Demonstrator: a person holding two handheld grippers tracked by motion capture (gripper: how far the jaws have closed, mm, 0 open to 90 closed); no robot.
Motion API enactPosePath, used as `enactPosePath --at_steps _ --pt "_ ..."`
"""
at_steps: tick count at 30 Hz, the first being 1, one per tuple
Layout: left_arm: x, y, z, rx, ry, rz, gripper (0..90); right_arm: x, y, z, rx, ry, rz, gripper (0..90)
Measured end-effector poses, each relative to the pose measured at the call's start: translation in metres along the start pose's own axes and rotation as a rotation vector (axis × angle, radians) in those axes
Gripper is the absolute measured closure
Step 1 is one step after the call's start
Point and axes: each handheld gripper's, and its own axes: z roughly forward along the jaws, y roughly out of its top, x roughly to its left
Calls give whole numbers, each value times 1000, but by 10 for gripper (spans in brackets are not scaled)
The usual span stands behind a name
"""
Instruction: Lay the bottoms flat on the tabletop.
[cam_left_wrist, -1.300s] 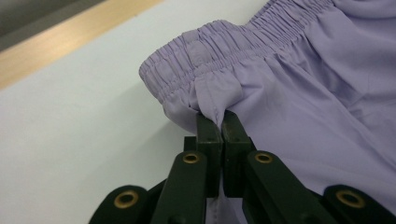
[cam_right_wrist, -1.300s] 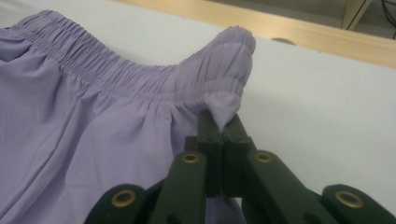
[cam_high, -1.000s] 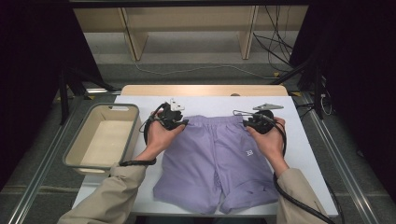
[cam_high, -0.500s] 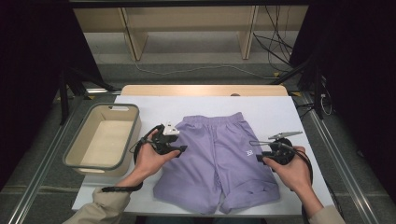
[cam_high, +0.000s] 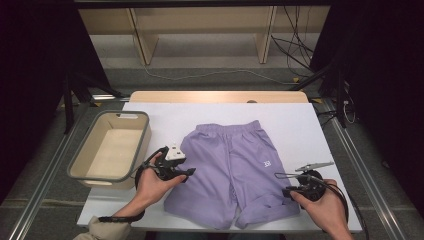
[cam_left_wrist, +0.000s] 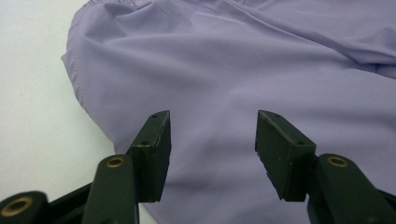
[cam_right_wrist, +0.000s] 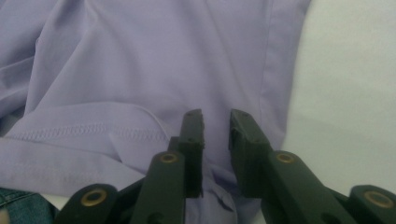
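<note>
Beige bin (cam_high: 111, 150) flanks lilac shorts (cam_high: 235, 170) (nothing between).

shorts (cam_high: 235, 172) on table (cam_high: 310, 125), bin (cam_high: 111, 147) to their left

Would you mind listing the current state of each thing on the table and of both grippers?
shorts: spread flat, waistband at the far end, one leg hem folded over at the near edge.
bin: upright, nothing inside.
left gripper: jaws apart over the shorts' edge, nothing pinched.
right gripper: jaws have just been closing, a narrow gap left, fabric beneath, not yet pinched.
</note>
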Motion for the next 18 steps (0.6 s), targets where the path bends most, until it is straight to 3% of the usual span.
enactPosePath --at_steps 8,12,18 --pt "-4 -6 -1 20 -10 6 457 -2 -10 -9 4 2 -4 700" --pt "-4 -9 -2 29 -13 6 461 0 -20 -8 55 12 -4 713" --pt "-4 -10 -5 26 -12 7 459 3 -29 -7 90 -6 -41 710"
